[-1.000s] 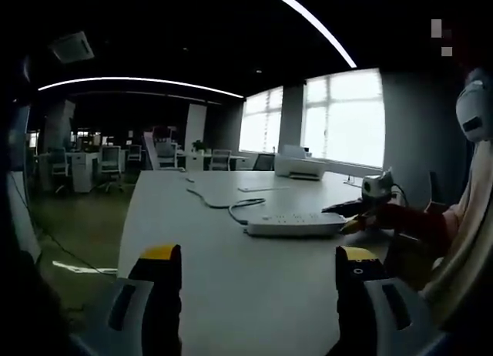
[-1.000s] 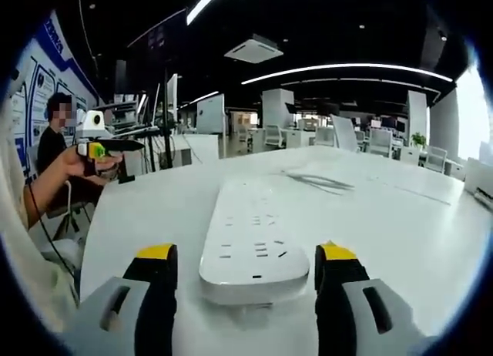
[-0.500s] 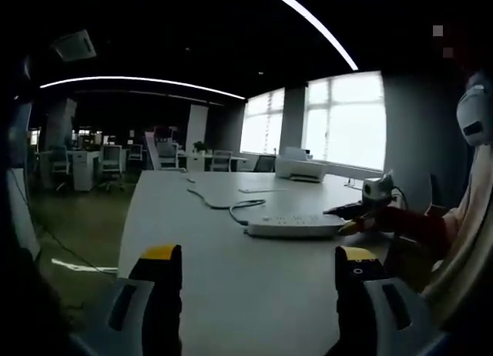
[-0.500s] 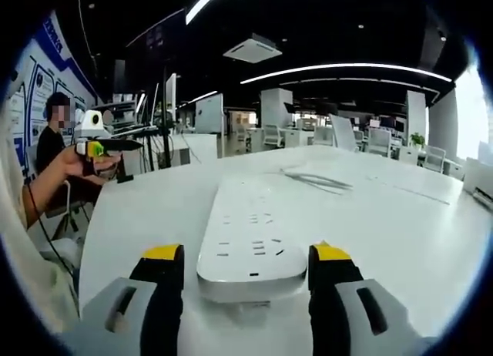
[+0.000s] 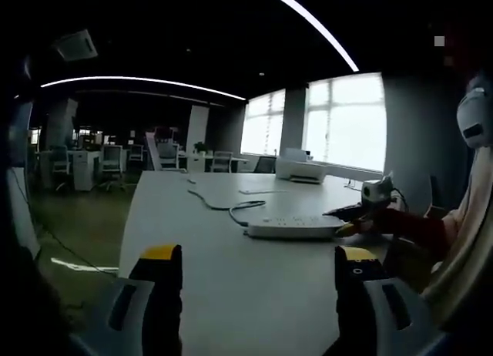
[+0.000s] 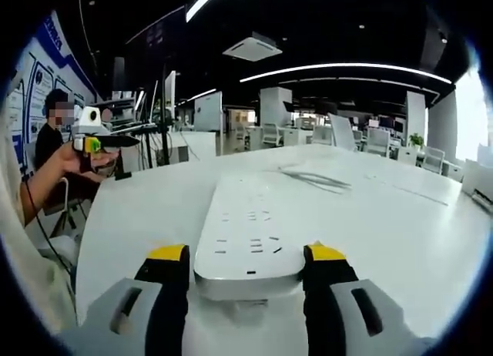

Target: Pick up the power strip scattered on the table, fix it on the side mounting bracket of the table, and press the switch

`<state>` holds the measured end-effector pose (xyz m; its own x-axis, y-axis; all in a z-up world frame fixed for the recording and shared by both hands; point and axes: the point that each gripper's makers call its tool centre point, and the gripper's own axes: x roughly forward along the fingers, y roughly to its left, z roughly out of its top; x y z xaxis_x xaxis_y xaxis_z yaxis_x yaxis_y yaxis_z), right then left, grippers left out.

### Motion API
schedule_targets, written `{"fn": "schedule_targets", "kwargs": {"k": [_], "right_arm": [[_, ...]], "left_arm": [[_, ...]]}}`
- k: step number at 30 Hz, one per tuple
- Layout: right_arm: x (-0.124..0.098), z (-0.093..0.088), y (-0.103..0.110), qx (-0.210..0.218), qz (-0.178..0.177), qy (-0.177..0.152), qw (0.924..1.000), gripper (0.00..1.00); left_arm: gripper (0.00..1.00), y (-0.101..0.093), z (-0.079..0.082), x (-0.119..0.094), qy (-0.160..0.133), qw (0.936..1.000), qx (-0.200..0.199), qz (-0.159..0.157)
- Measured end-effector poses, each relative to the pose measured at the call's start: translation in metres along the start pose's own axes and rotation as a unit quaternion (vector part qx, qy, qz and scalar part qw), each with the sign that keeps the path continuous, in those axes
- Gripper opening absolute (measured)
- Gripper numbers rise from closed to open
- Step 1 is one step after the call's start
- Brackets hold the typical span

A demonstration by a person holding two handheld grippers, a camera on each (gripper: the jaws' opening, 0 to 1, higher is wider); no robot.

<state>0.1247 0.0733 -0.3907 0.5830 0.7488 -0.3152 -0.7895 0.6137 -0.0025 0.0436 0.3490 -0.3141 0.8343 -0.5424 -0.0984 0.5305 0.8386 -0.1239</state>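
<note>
A white power strip (image 6: 248, 233) lies lengthwise on the white table (image 6: 400, 233), its near end between the yellow-tipped jaws of my right gripper (image 6: 245, 254), which press against its two long sides. In the left gripper view the same power strip (image 5: 293, 226) sits near the table's right edge, with the right gripper (image 5: 356, 211) at its end, held by a hand. Its cord (image 5: 223, 202) curls away over the table (image 5: 231, 294). My left gripper (image 5: 250, 256) hovers open over bare tabletop, well short of the strip. In the right gripper view, a hand at the far left holds the left gripper (image 6: 96, 144).
A white printer (image 5: 300, 167) stands at the table's far end by the windows. A thin cable (image 6: 316, 179) lies on the table beyond the strip. Desks and chairs (image 5: 108, 163) fill the room behind, and a person (image 6: 50, 140) sits at the left.
My right gripper's jaws have drawn in from a wide stance until they meet the power strip's sides. The left gripper has stayed put and open.
</note>
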Motion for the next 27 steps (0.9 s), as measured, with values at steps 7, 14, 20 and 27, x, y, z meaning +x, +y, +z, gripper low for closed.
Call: {"fn": "schedule_targets", "kwargs": {"k": [7, 14, 20, 27], "right_arm": [[0.001, -0.003, -0.002, -0.001, -0.006, 0.007, 1.0, 0.51], [0.001, -0.003, -0.003, 0.002, -0.009, 0.005, 0.9999, 0.51], [0.001, -0.003, -0.004, 0.005, -0.01, 0.005, 0.9999, 0.51], [0.001, -0.003, -0.004, 0.004, -0.015, 0.007, 0.9999, 0.5]], "left_arm": [[0.85, -0.002, 0.002, 0.003, -0.003, 1.0, -0.003, -0.006], [0.85, -0.008, 0.004, 0.008, -0.003, 0.9999, -0.005, -0.012], [0.84, -0.015, 0.005, 0.013, 0.002, 0.9999, -0.003, -0.016], [0.84, -0.023, 0.006, 0.021, 0.009, 0.9997, -0.004, -0.023]]}}
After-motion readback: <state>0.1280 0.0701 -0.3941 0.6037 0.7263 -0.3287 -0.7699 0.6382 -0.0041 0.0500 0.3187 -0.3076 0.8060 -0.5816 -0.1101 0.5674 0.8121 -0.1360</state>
